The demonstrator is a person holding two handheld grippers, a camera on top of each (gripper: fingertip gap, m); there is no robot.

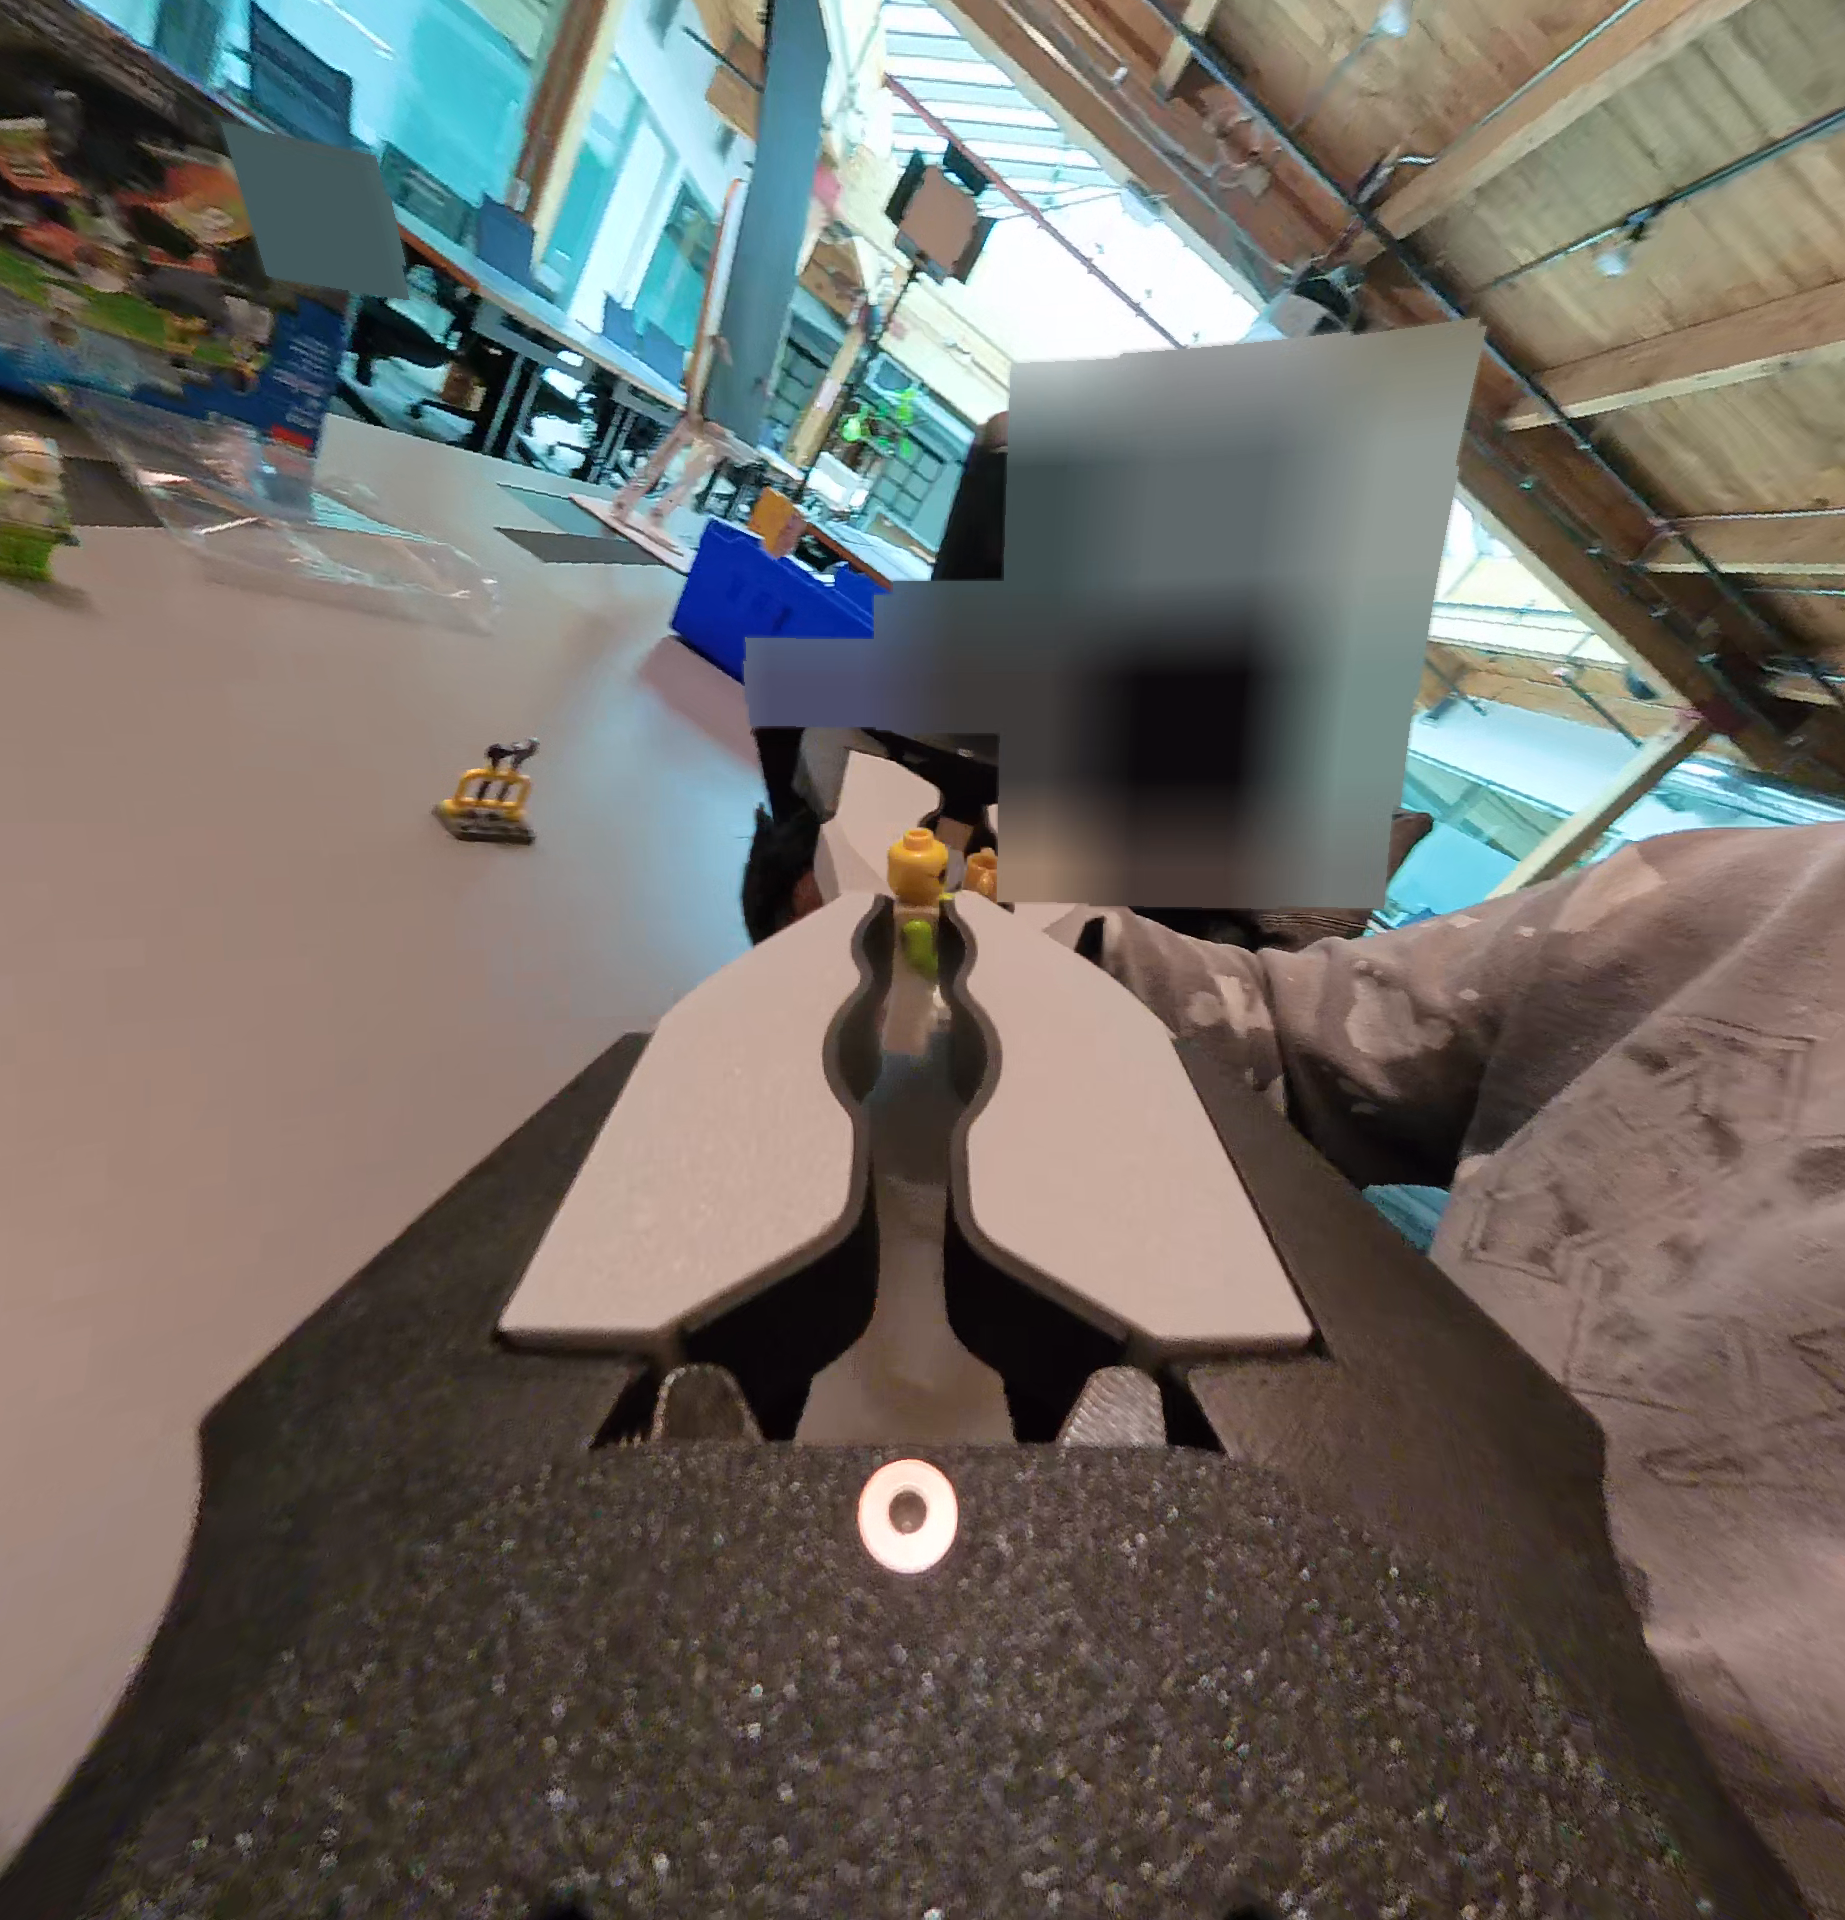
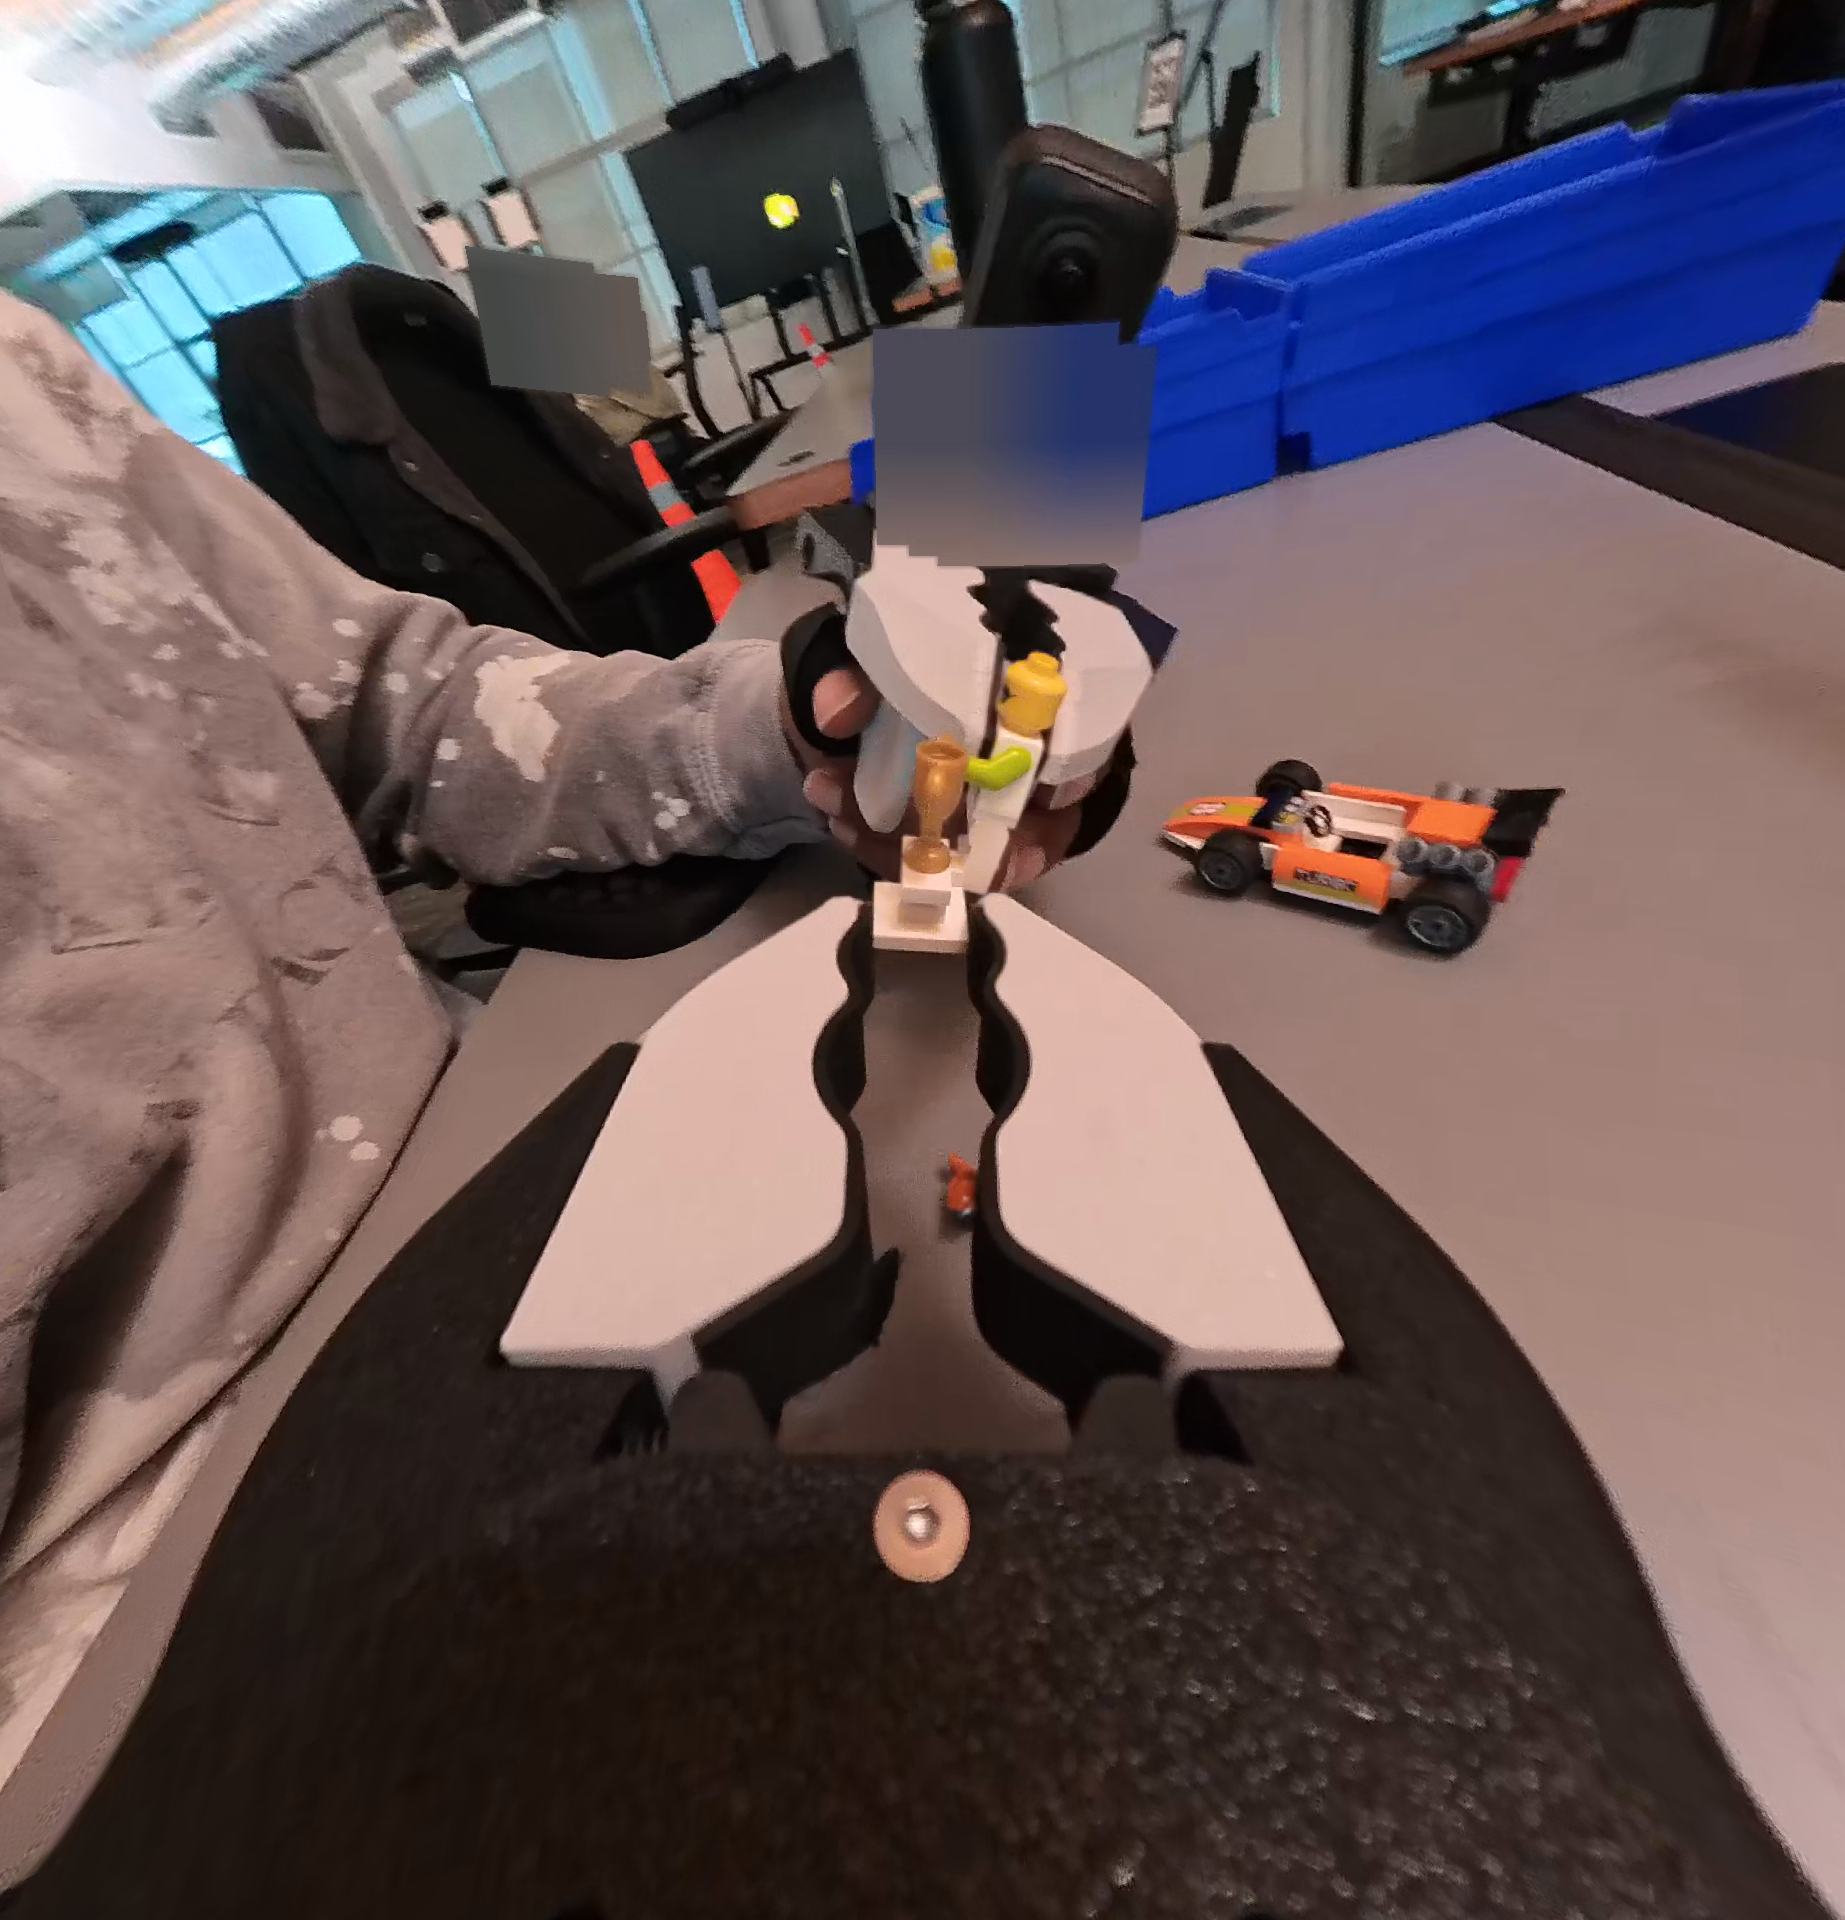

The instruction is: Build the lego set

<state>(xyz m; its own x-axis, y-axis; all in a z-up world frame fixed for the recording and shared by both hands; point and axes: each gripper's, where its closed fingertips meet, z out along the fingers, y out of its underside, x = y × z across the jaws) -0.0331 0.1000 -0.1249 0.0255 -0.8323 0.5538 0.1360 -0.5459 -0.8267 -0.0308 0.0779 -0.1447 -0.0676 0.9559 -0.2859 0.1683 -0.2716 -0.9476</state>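
My left claw (image 1: 913,914) is clenched on a small plastic minifigure with a yellow head, white torso and lime-green arm (image 1: 916,914), pinched near my fingertips and held up above the grey table (image 1: 274,935). Facing it, my right claw (image 2: 923,925) grips a little white brick pedestal carrying a gold plastic trophy cup (image 2: 937,805); the right view shows the cup just beside the figure's green arm, though I cannot tell whether they touch.

I judge the build well advanced. An orange, white and black racing car on black wheels (image 2: 1354,847) stands finished on the table off to my right. A second lime-and-white minifigure (image 1: 19,504) stands far off on my left, and a small yellow railing on a dark base (image 1: 487,805) sits between. A crumpled clear plastic bag (image 1: 305,520) lies empty-looking near the colourful printed cardboard box (image 1: 139,260). One tiny orange piece (image 2: 962,1195) lies loose below my right fingers. What seems left is giving this figure its trophy and fitting whatever goes on its bare head.

The box and the car carry printing, but it is too blurred to read, and I make out no brand mark. Blue plastic bins (image 2: 1520,270) sit beyond.
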